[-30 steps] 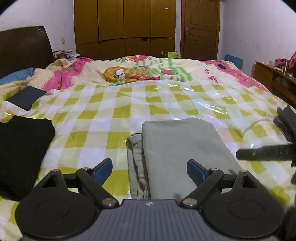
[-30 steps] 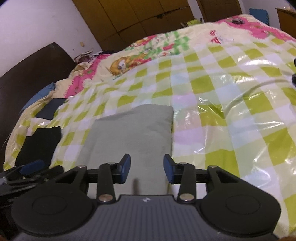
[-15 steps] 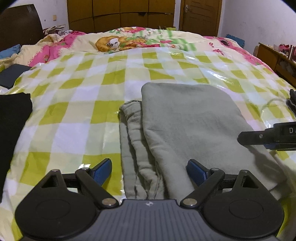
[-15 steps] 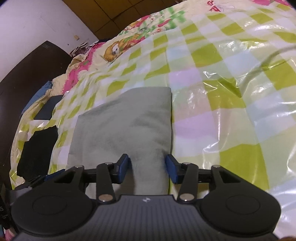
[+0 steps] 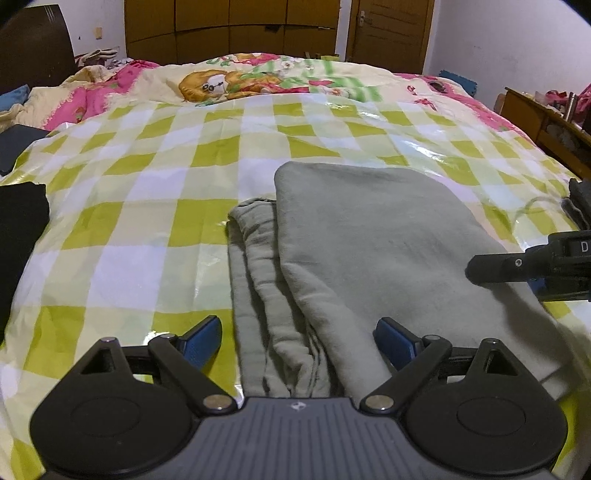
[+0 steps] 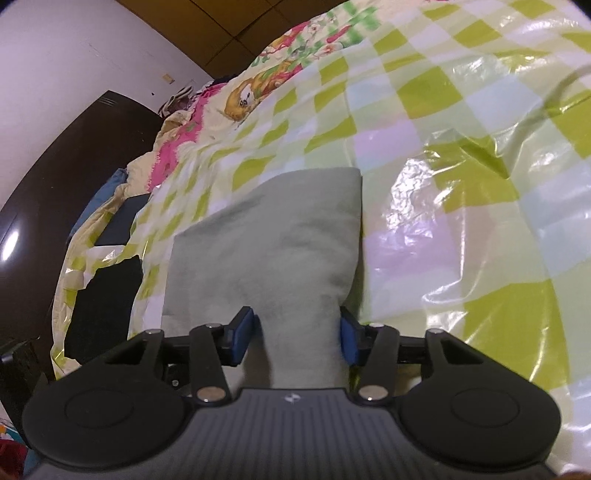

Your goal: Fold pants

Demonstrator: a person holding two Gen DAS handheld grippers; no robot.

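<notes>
A home bedroom; a wide bed (image 5: 155, 229) fills the view under a glossy green-and-white checked cover, with a cartoon-print quilt (image 5: 258, 79) behind; a dark headboard (image 5: 33, 44), a brown wooden wardrobe (image 5: 229, 29) and a panelled door (image 5: 391, 29) line pale walls.

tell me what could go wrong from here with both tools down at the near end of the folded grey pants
1. The left tool straddles the bunched edge layers of the folded grey fabric pants; closing there may catch only some layers and skew the fold.
2. The right tool is closing around a raised ridge of cloth, so lifting may drag only the top layer.
3. The glossy green-and-white checked plastic sheet looks slick; the pants could slide when pulled.
</notes>
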